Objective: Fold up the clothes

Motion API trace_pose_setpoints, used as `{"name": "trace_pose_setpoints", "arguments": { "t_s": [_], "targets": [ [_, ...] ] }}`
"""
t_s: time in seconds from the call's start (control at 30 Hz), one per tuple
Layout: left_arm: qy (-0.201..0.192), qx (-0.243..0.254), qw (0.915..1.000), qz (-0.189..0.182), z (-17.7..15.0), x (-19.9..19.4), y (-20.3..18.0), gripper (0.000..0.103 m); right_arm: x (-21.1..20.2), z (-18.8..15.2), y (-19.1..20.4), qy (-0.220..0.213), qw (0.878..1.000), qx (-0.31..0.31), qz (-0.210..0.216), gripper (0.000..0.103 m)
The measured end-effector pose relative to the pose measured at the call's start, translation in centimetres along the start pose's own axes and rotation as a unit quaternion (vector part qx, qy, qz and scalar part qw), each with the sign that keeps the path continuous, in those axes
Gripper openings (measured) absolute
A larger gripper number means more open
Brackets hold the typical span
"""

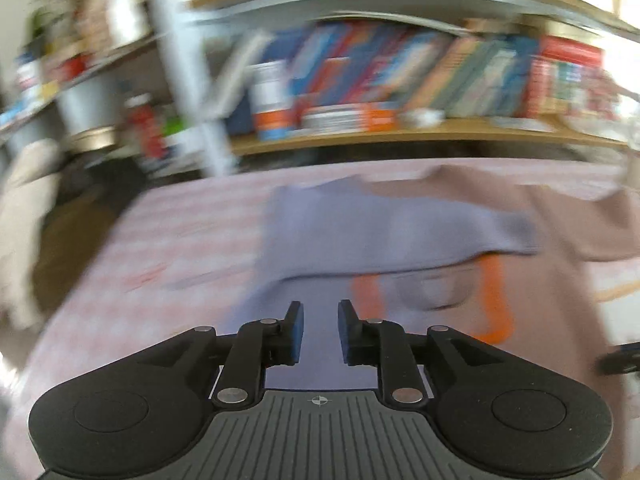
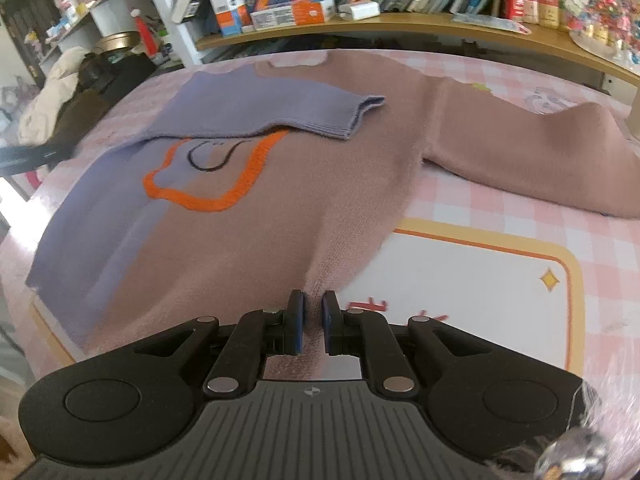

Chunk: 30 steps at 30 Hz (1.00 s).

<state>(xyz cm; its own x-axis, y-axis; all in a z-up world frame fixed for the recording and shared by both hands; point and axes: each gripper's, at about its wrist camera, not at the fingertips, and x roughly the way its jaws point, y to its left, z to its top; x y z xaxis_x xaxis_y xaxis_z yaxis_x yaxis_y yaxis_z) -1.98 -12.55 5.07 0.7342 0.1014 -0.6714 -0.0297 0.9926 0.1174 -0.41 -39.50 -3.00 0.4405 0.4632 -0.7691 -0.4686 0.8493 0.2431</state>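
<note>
The sweater [image 2: 248, 184], brown on one half and purple on the other with an orange outline across the chest, lies flat on a pink checked cloth [image 2: 500, 208]. Its purple sleeve [image 2: 280, 114] is already folded across the chest, cuff toward 3 o'clock, while the brown sleeve [image 2: 540, 152] is still spread out toward 3 o'clock in the right wrist view. So the first sleeve fold looks done, and the second sleeve is probably next.

The left gripper [image 1: 319, 332] points down over the purple side, at 6 o'clock of the folded sleeve, jaws a little apart with nothing between them. That view is blurred.

The right gripper [image 2: 313, 322] sits at the hem around 6 o'clock, tilted down, jaws nearly closed. Brown knit shows between them; it seems pinched, though I cannot be sure.

Next, the brown sleeve needs gripping near its cuff and carrying toward 9 o'clock over the chest.

Bookshelves [image 2: 400, 20] stand behind at 12 o'clock.
</note>
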Motion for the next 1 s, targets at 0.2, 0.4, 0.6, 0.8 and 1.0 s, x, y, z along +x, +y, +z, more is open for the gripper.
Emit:
{"name": "trace_pose_setpoints", "arguments": {
  "t_s": [0.2,0.4,0.6,0.8,1.0],
  "targets": [
    [-0.007,0.070,0.9943,-0.080,2.1,2.0,-6.6,0.020,0.1,-0.3,-1.1,-0.004,1.000,0.022,0.009,0.009],
    [-0.003,0.102,0.9893,-0.104,3.4,3.9,-9.7,0.020,-0.4,-0.5,-1.8,-0.020,0.999,0.036,0.004,0.009],
    [-0.009,0.128,0.9828,-0.133,4.5,5.9,-13.2,0.020,-0.7,-0.7,-1.5,-0.029,0.999,0.034,-0.010,0.009],
    [-0.001,0.170,0.9761,-0.135,4.9,9.2,-17.5,0.020,-0.3,-0.8,-1.0,-0.020,1.000,0.017,-0.005,0.009],
    [0.003,0.204,0.9745,-0.093,4.8,11.2,-20.0,0.020,-0.2,-0.9,-1.4,-0.021,1.000,0.023,0.001,0.009]
  ]
}}
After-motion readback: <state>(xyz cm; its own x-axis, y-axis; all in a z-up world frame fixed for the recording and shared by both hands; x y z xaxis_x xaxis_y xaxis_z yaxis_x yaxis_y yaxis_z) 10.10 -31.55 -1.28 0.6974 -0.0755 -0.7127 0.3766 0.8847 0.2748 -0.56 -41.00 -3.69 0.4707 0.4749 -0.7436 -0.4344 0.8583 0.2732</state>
